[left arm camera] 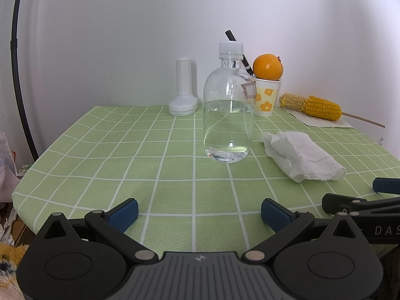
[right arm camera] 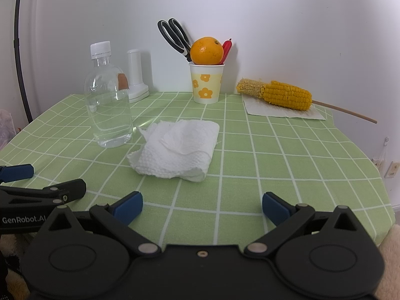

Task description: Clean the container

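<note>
A clear plastic bottle (left arm camera: 228, 115) with a white cap stands upright on the green checked tablecloth (left arm camera: 125, 150), about half full of clear liquid; it also shows in the right wrist view (right arm camera: 108, 105). A crumpled white paper towel (left arm camera: 301, 155) lies to its right, and shows in the right wrist view (right arm camera: 177, 146). My left gripper (left arm camera: 198, 213) is open and empty near the table's front edge, facing the bottle. My right gripper (right arm camera: 202, 207) is open and empty, facing the towel.
A flowered paper cup (right arm camera: 206, 83) holding an orange (right arm camera: 207, 51), scissors (right arm camera: 175, 35) and a red object stands at the back wall. A half-eaten corn cob (right arm camera: 278, 93) on a stick lies on paper at the back right. A white stand (left arm camera: 183, 90) sits behind the bottle.
</note>
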{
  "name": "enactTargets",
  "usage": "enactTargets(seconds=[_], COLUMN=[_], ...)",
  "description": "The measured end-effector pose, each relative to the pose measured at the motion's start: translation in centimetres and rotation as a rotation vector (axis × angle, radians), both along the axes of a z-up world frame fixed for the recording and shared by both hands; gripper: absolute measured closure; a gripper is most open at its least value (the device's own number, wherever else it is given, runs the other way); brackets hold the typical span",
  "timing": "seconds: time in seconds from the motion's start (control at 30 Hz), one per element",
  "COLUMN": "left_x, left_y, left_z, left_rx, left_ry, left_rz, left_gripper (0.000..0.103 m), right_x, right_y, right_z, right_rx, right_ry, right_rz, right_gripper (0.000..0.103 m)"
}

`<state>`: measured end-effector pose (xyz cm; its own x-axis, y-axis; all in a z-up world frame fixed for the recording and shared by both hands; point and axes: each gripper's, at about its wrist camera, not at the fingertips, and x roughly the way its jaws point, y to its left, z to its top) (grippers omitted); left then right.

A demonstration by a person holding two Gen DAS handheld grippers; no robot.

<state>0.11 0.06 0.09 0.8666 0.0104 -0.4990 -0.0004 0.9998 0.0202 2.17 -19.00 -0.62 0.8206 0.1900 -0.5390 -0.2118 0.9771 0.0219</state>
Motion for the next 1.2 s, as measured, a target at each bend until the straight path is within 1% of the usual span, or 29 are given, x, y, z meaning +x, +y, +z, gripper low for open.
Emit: enactTargets(seconds=[0.87,1.2], left_x=[-0.10,0.17], left_y=[-0.05,-0.08], left_z=[-0.06,0.22], left_rx=[0.001,0.002], left_ry=[0.000,0.028], left_rz=[0.000,-0.002], left_gripper=[0.000,0.000], right_x=[-0.14,0.43], right_y=[-0.08,-0.03], right_z=[-0.01,0.48], right_rx=[0.000,-0.007], right_ry=[-0.002,0.043], right_rz=[-0.002,-0.002], right_gripper=[0.000,0.000])
